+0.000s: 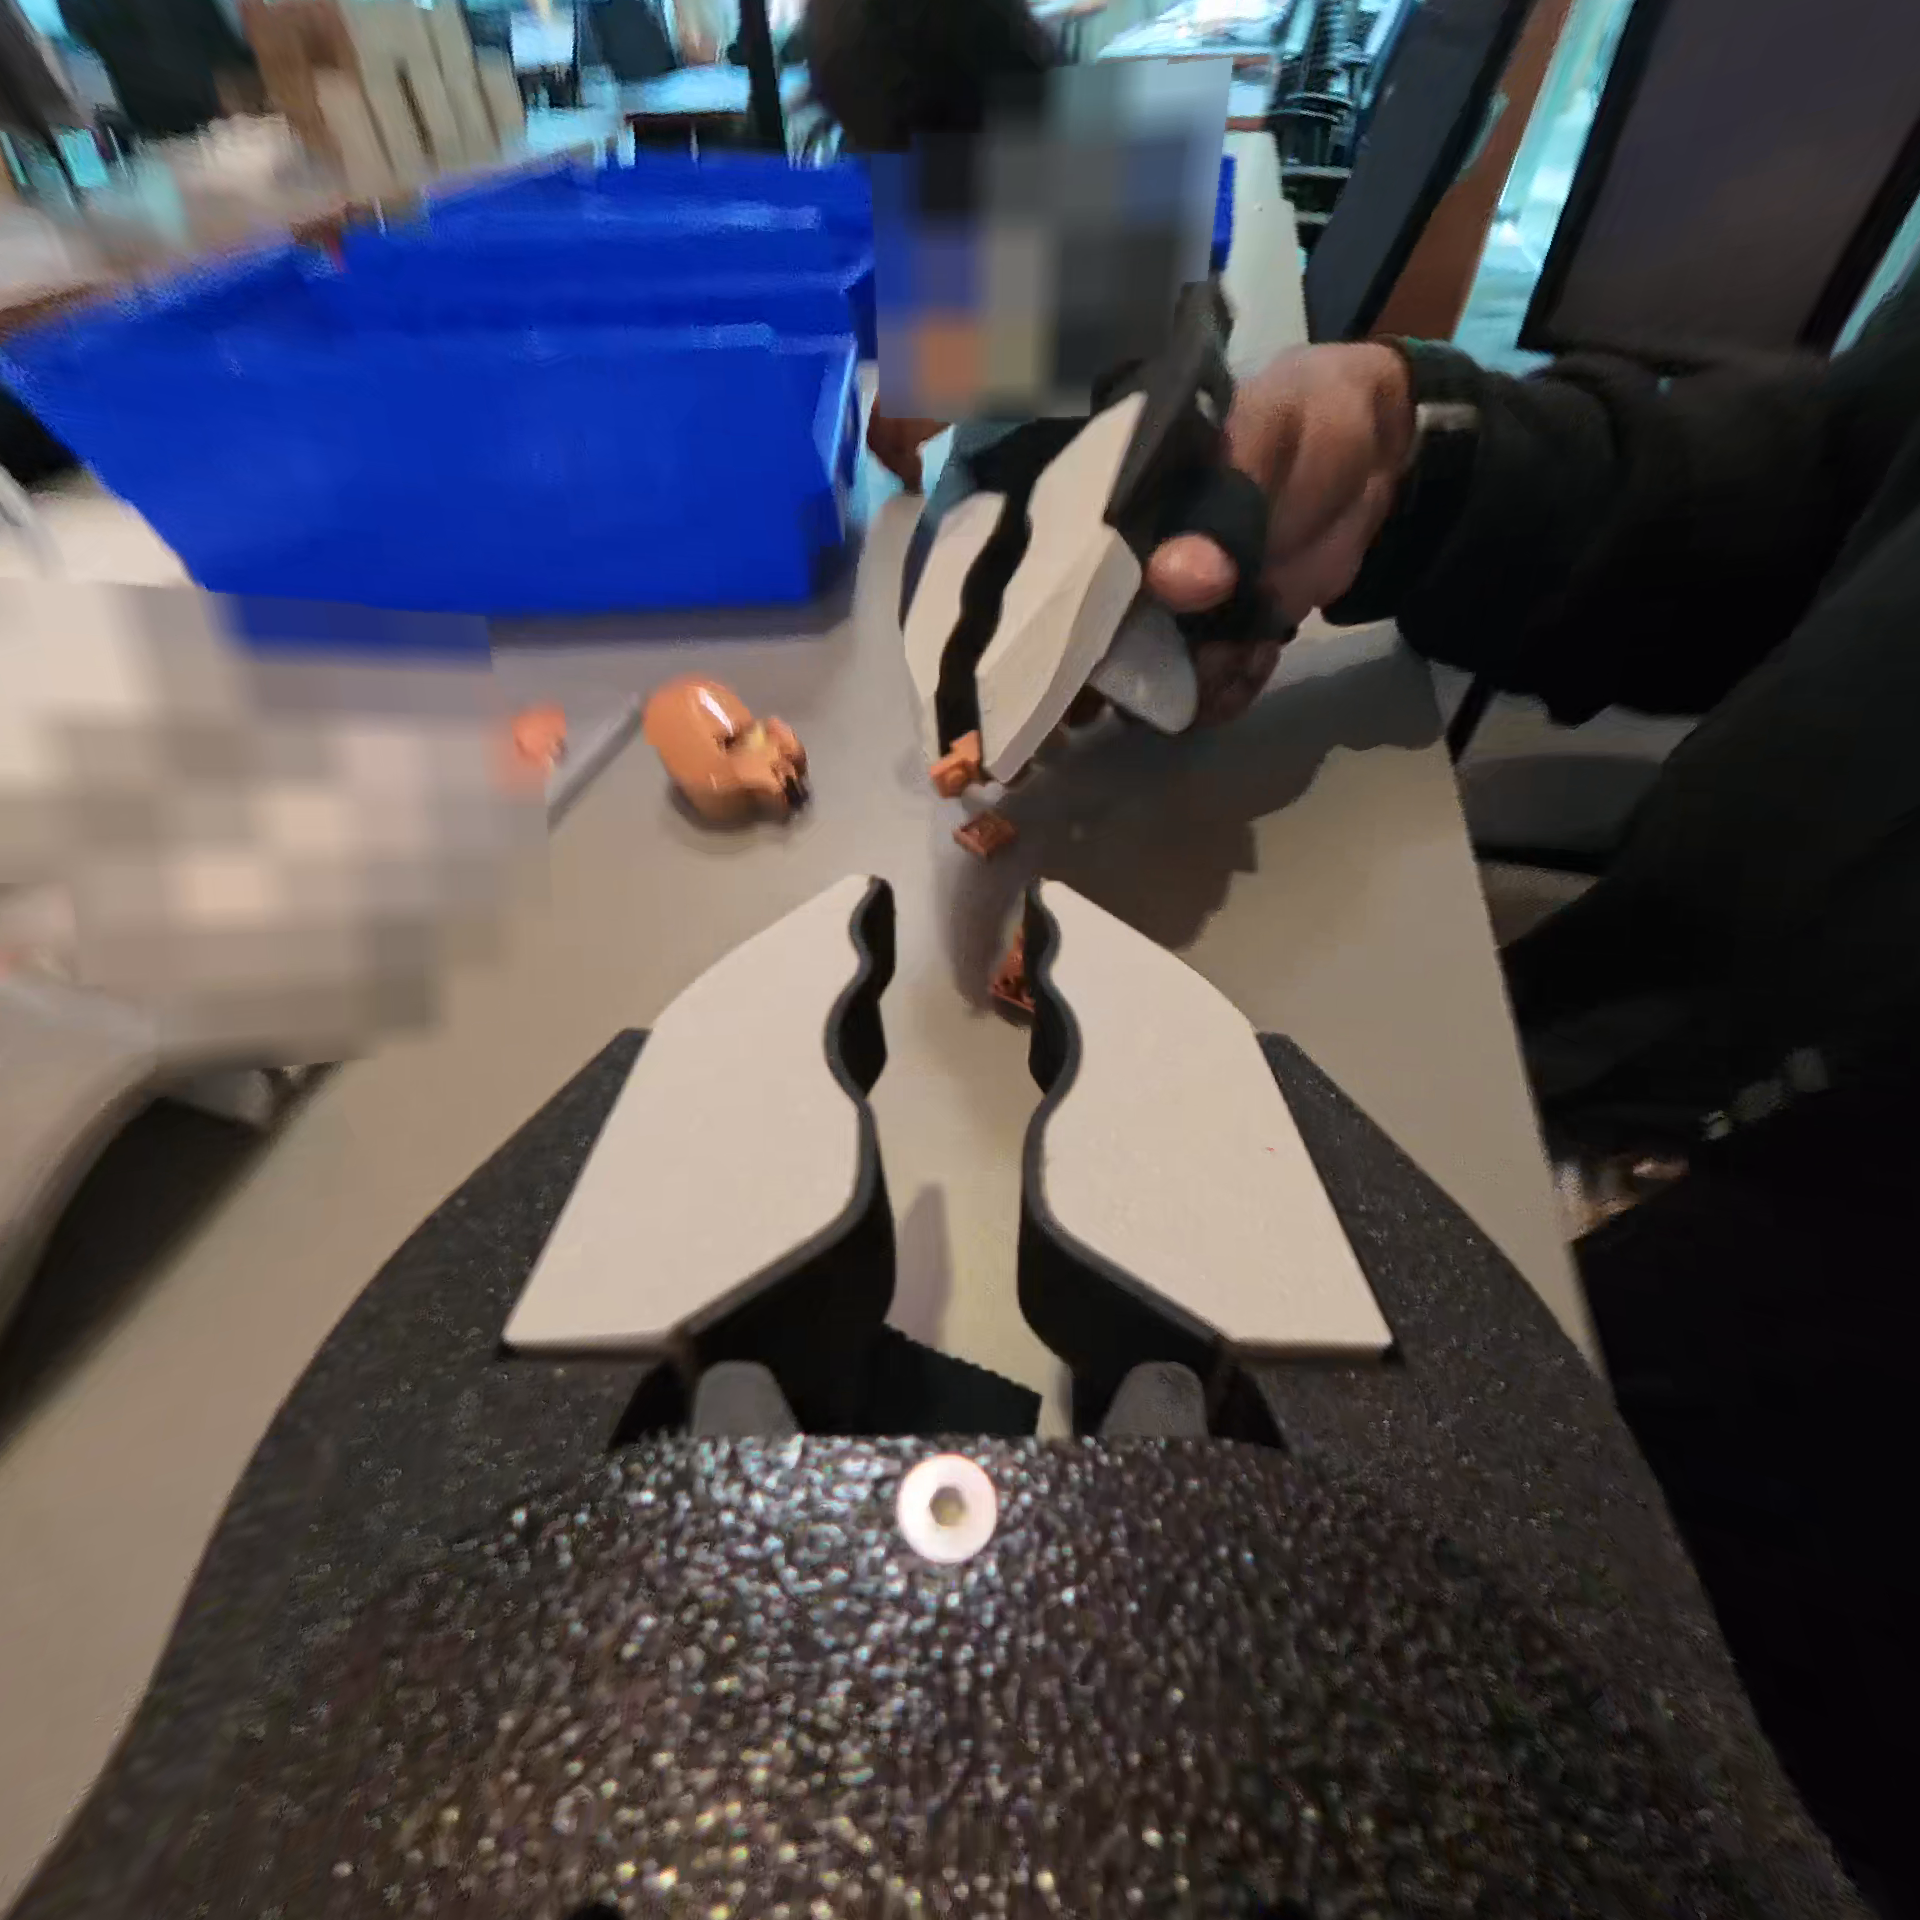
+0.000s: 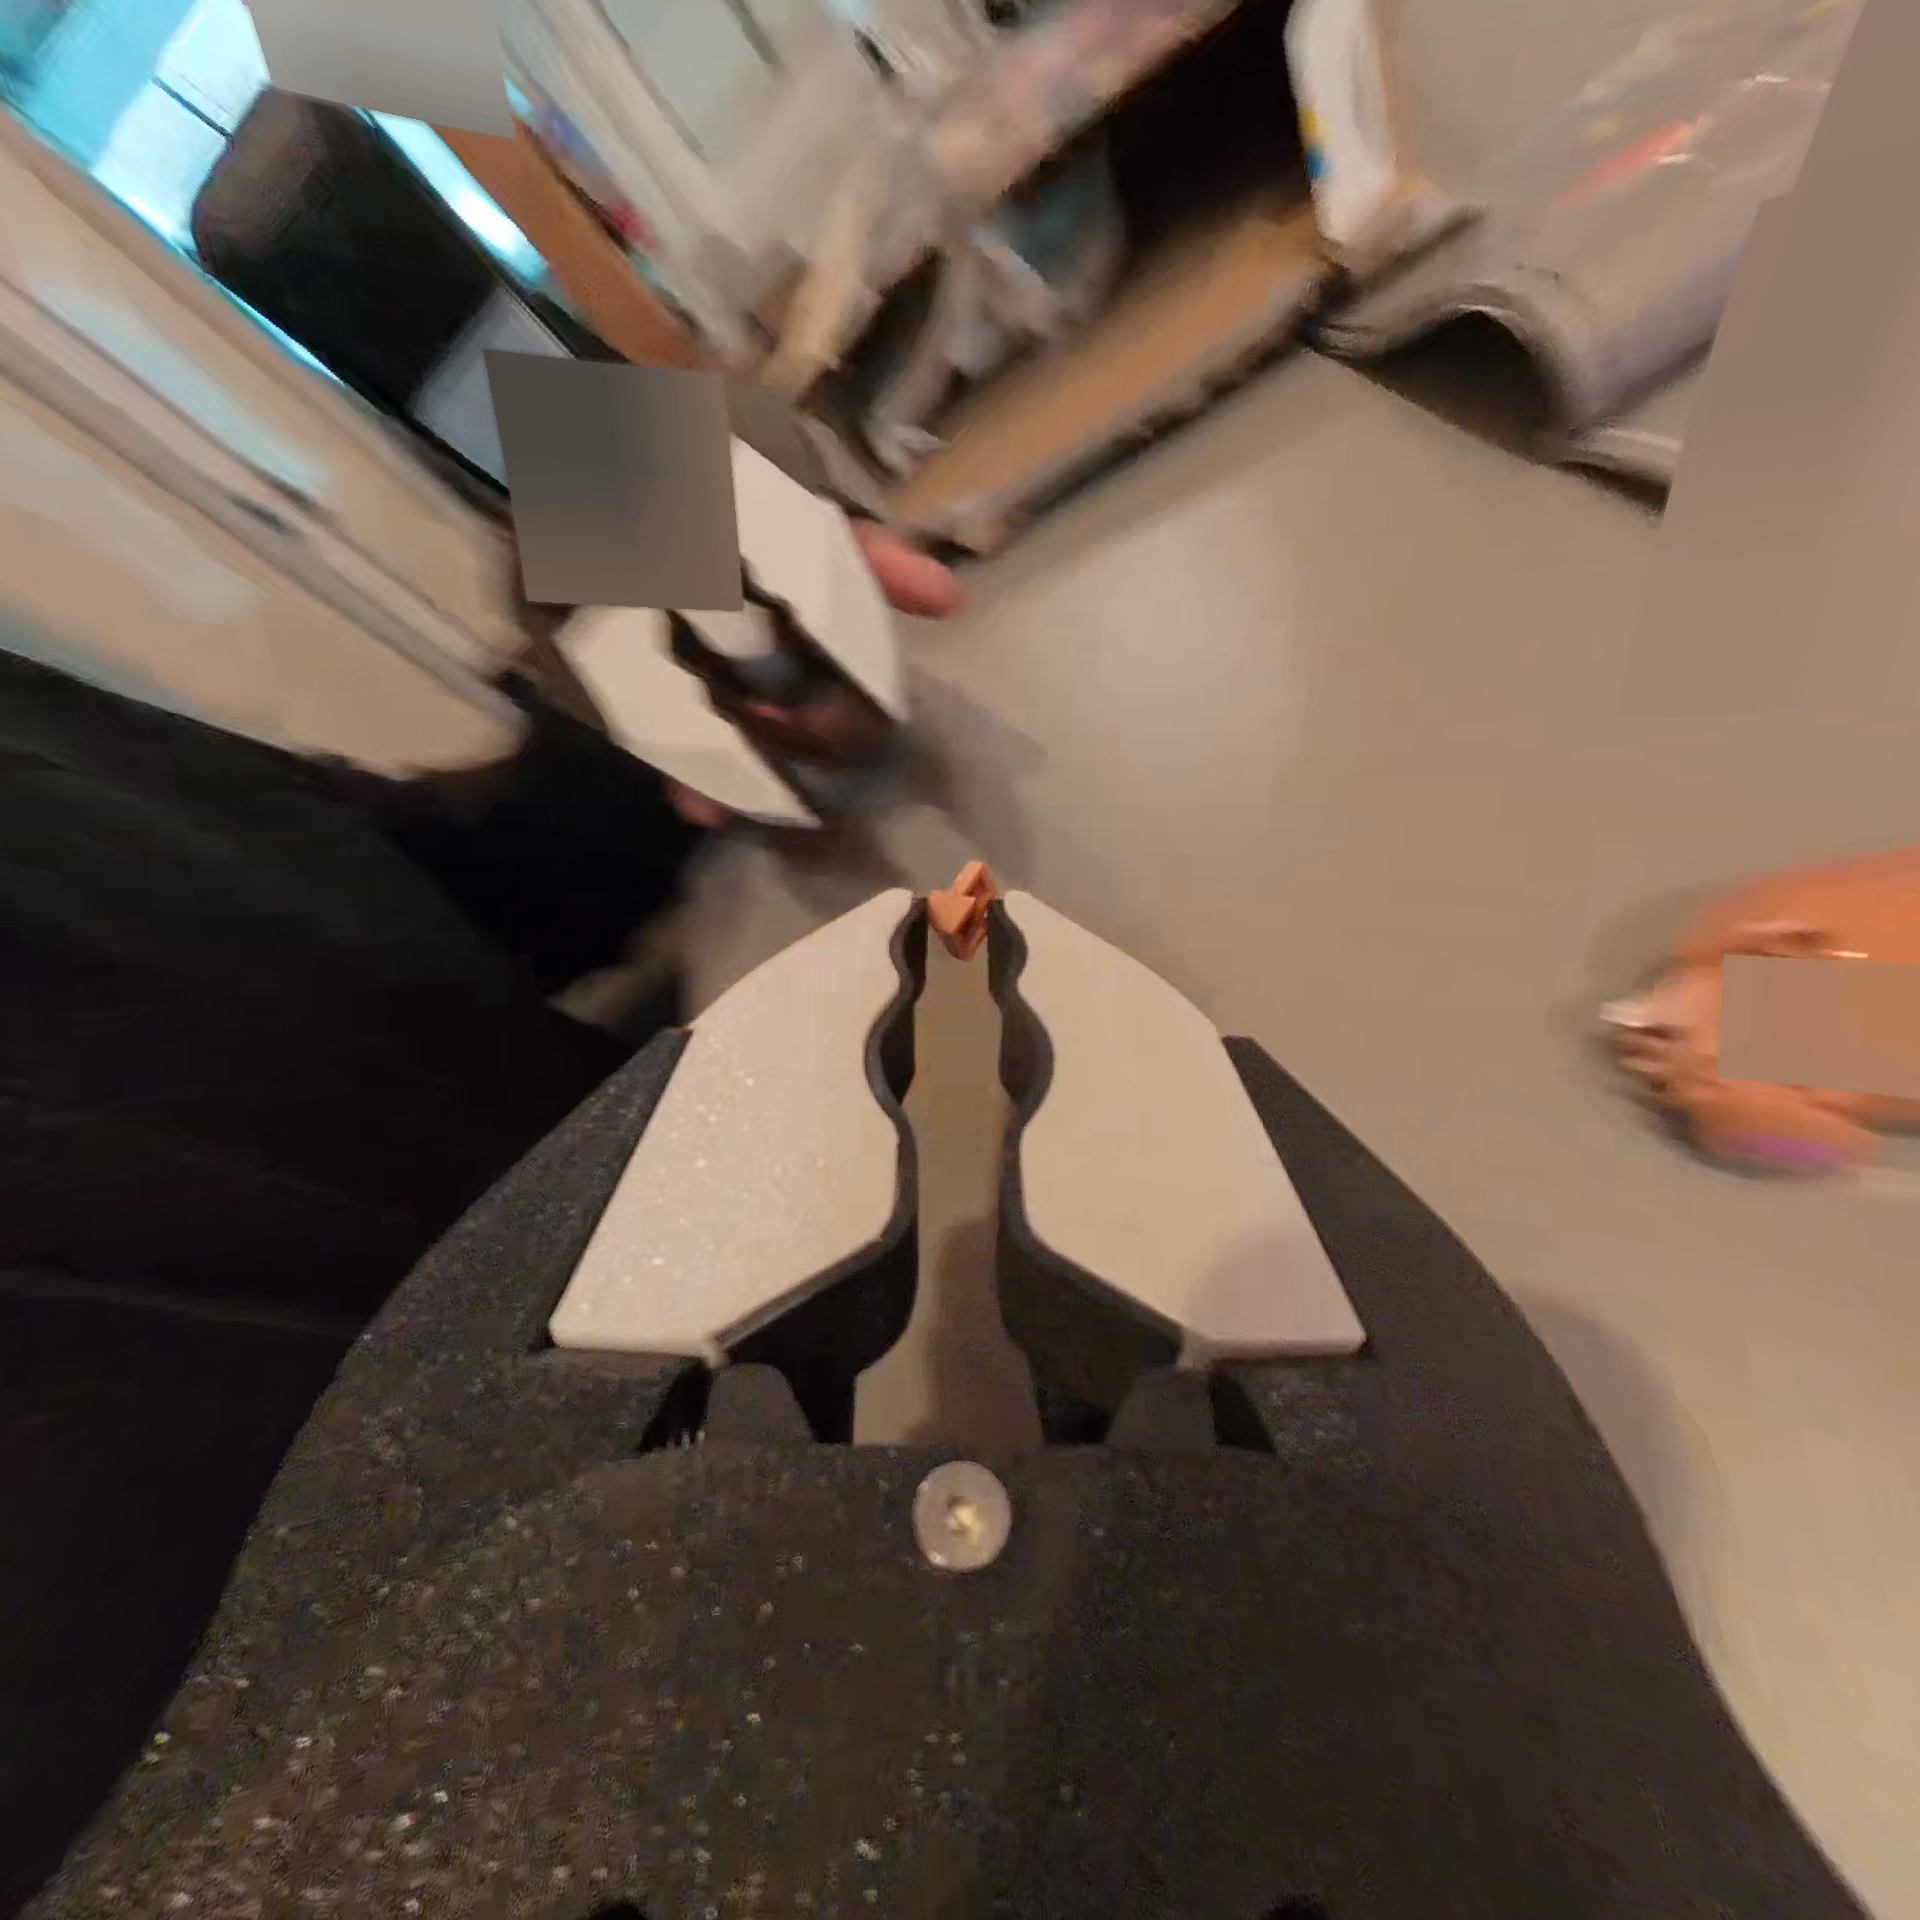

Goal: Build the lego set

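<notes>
Your right gripper (image 2: 964, 914) is pinched at its tips on a small orange-brown lego piece (image 2: 962, 912), just above the grey table (image 1: 1299, 935). Your left gripper (image 1: 961, 899) is gapped, holding nothing; another brown piece (image 1: 1013, 971), possibly two, lies beside its right finger. The tan lego pig (image 1: 722, 753) lies near the blue bin (image 1: 468, 416).
</notes>
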